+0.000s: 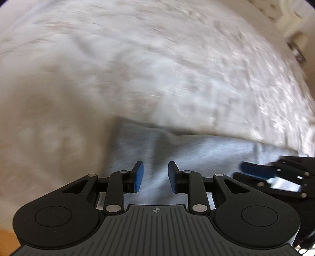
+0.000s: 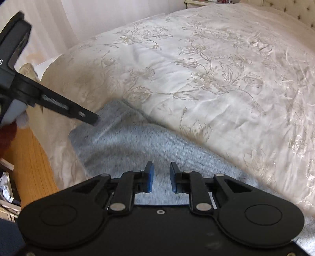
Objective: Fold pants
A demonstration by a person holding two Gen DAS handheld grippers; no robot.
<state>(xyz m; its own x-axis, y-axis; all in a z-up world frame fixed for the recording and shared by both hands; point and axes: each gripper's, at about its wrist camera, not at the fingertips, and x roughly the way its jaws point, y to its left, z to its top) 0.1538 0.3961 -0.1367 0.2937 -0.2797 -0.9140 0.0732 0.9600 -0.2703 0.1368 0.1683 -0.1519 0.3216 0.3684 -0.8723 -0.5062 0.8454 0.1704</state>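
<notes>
Light grey pants (image 1: 196,149) (image 2: 128,141) lie folded on the bed, near its edge. In the left wrist view my left gripper (image 1: 155,167) hovers over the grey cloth, blue pads a small gap apart, nothing between them. My right gripper (image 2: 161,167) hangs over the pants the same way, open by a narrow gap and empty. The right gripper (image 1: 242,171) also shows at the right edge of the left wrist view. The left gripper (image 2: 92,118) reaches in from the left of the right wrist view, its tip at the far corner of the pants.
A cream bedcover (image 2: 216,69) (image 1: 137,69) with a flower pattern spreads beyond the pants. A tufted headboard (image 2: 295,7) stands at the far right. Wooden floor (image 2: 29,161) and some clutter (image 2: 6,187) lie left of the bed. A dark red sleeve (image 2: 7,134) shows at the left.
</notes>
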